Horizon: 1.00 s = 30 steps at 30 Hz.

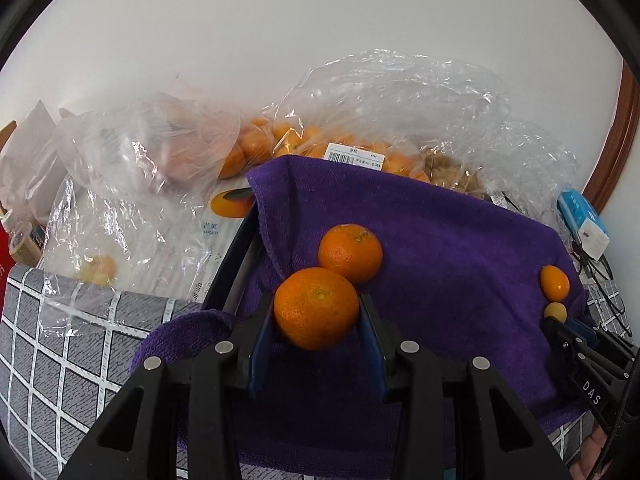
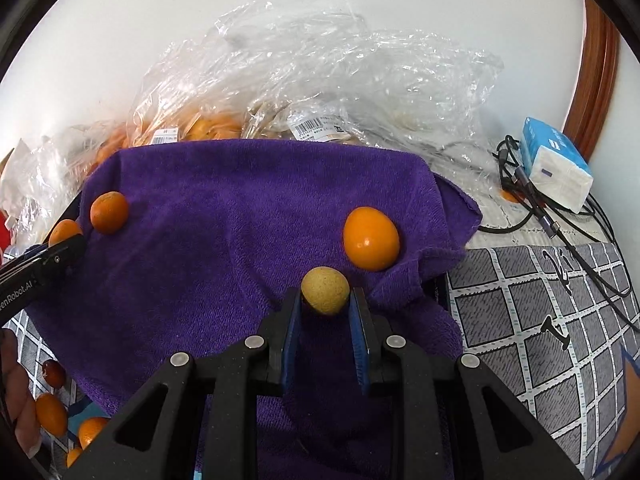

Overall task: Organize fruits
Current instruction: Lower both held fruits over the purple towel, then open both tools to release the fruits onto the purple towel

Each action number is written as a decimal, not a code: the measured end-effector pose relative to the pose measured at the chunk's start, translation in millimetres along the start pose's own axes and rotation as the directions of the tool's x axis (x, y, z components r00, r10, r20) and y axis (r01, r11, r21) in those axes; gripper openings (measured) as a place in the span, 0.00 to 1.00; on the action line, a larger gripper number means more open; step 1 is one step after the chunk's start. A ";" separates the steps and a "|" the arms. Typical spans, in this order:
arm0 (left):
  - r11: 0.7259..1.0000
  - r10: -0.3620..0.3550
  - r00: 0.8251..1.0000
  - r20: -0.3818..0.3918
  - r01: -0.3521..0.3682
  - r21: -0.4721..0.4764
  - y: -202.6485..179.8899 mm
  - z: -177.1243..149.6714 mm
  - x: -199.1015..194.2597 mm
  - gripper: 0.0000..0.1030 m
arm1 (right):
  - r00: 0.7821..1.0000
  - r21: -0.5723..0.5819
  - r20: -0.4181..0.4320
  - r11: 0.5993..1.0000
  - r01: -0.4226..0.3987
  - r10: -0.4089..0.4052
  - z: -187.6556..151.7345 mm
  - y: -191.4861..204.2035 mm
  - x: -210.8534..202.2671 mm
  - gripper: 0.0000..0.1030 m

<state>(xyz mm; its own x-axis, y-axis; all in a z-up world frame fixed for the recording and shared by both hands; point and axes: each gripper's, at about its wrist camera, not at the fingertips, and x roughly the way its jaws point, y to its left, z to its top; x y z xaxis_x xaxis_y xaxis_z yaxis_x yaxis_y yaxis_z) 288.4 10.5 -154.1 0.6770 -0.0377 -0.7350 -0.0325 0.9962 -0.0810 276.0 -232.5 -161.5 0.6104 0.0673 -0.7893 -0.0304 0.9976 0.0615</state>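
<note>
Left wrist view shows your left gripper [image 1: 317,318] with its jaws clamped on a mandarin [image 1: 316,307], held just above the purple towel [image 1: 460,248]. A second mandarin [image 1: 350,253] sits on the towel, touching the held one from behind. Right wrist view shows your right gripper [image 2: 325,300] with its jaws pinched on a small tan fruit [image 2: 325,289] over the same towel, just beside a smooth orange fruit [image 2: 371,238] lying there. Clear bags [image 2: 320,80] of fruit lie behind the towel, against the wall
</note>
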 end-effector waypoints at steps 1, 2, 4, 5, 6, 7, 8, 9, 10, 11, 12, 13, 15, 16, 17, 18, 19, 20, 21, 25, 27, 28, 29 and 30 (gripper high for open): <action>1.000 0.007 1.000 -0.002 -0.007 0.004 -0.3 -0.1 0.9 0.37 | 1.000 -0.004 0.001 1.000 0.006 -0.006 -0.4 1.0 0.2 0.24; 1.000 0.013 1.000 -0.003 -0.013 0.007 -0.2 -0.2 1.2 0.37 | 1.000 -0.008 0.001 1.000 0.012 -0.012 -0.6 2.0 0.3 0.24; 1.000 0.023 1.000 -0.005 -0.023 0.010 -0.2 -0.1 2.7 0.37 | 1.000 -0.019 0.003 1.000 0.019 -0.019 -1.5 4.1 0.1 0.24; 1.000 0.021 1.000 -0.006 -0.021 0.007 0.6 -0.1 3.2 0.37 | 1.000 -0.022 0.005 1.000 0.021 -0.021 -1.6 4.7 0.2 0.24; 1.000 0.020 1.000 -0.007 -0.019 0.005 1.2 -0.4 3.5 0.37 | 1.000 -0.022 0.008 1.000 0.022 -0.022 -2.1 5.0 0.1 0.24; 1.000 0.022 1.000 -0.008 -0.022 0.006 1.3 -0.5 4.1 0.37 | 1.000 -0.020 0.008 1.000 0.023 -0.023 -2.1 5.1 0.3 0.24; 1.000 0.025 1.000 -0.010 -0.025 0.008 1.5 -0.7 4.3 0.37 | 1.000 -0.019 0.007 1.000 0.021 -0.021 -2.2 5.2 0.0 0.24; 1.000 0.028 1.000 -0.011 -0.028 0.011 1.4 -1.0 5.1 0.37 | 1.000 -0.016 0.006 1.000 0.015 -0.015 -2.3 5.1 -0.4 0.24; 0.999 0.030 0.999 -0.013 -0.030 0.015 0.8 -1.0 5.7 0.37 | 1.000 -0.014 0.005 1.000 0.009 -0.009 -2.3 5.1 -0.6 0.24; 0.999 0.034 0.999 -0.016 -0.033 0.021 -0.1 -0.8 6.2 0.37 | 1.000 -0.017 0.005 1.000 0.008 -0.008 -2.4 5.4 -0.4 0.24; 0.999 0.038 0.999 -0.021 -0.037 0.029 -1.4 -0.6 7.2 0.37 | 1.000 -0.022 0.006 1.000 0.011 -0.011 -2.9 6.1 -0.2 0.24; 0.999 0.041 0.999 -0.024 -0.040 0.034 -2.7 -0.3 8.6 0.37 | 1.000 -0.025 0.009 1.000 0.012 -0.012 -3.2 6.8 -0.3 0.24; 0.998 0.049 0.998 -0.028 -0.047 0.049 -4.9 -0.4 10.2 0.37 | 1.000 -0.024 0.009 1.000 0.011 -0.011 -3.1 6.6 -0.4 0.24; 0.997 0.050 0.998 -0.030 -0.048 0.055 -5.7 -0.5 10.5 0.37 | 1.000 -0.023 0.009 1.000 0.010 -0.010 -3.1 6.4 -0.4 0.24; 0.997 0.051 0.998 -0.034 -0.049 0.060 -6.5 -0.3 11.2 0.37 | 1.000 -0.024 0.009 1.000 0.010 -0.010 -3.2 6.5 -0.5 0.24; 0.997 0.048 0.998 -0.036 -0.045 0.060 -6.5 0.0 11.2 0.37 | 1.000 -0.026 0.009 1.000 0.012 -0.011 -3.3 7.0 -0.6 0.24; 0.998 0.041 0.999 -0.036 -0.039 0.057 -6.1 0.2 10.9 0.37 | 1.000 -0.026 0.009 1.000 0.011 -0.011 -3.1 6.7 -0.4 0.24; 0.998 0.030 0.999 -0.032 -0.029 0.051 -5.2 0.4 9.9 0.39 | 1.000 -0.026 0.008 1.000 0.008 -0.008 -3.0 6.7 -0.5 0.25; 0.999 0.010 1.000 -0.028 -0.009 0.041 -3.9 1.1 8.1 0.44 | 1.000 -0.026 0.008 1.000 0.005 -0.005 -3.1 6.7 -0.8 0.25; 1.000 -0.014 1.000 0.001 0.014 0.025 -3.4 3.0 -0.9 0.54 | 1.000 -0.026 0.015 1.000 -0.002 0.003 -3.0 6.8 -6.9 0.46; 0.999 0.015 0.999 0.044 -0.016 0.038 -6.2 4.4 -9.1 0.56 | 0.999 -0.011 0.031 1.000 -0.017 0.017 -1.4 5.8 -15.8 0.50; 0.999 0.019 0.998 0.061 -0.022 0.043 -7.2 5.0 -12.6 0.56 | 0.998 0.001 0.051 1.000 -0.025 0.025 0.5 4.9 -22.9 0.55; 0.999 0.021 0.997 0.074 -0.024 0.044 -7.5 5.9 -16.2 0.56 | 0.997 0.007 0.072 1.000 -0.026 0.026 1.9 4.2 -28.8 0.61; 0.999 0.021 0.996 0.092 -0.024 0.037 -7.6 7.1 -22.0 0.56 | 0.995 0.010 0.096 1.000 -0.024 0.023 3.3 3.8 -35.2 0.63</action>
<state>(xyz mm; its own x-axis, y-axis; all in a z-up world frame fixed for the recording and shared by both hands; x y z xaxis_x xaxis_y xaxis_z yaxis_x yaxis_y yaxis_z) 278.9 4.4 -132.6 0.7407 -0.0094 -0.6717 -0.0217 0.9990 -0.0379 257.0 -231.2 -131.5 0.6825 0.0887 -0.7255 -0.0372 0.9955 0.0867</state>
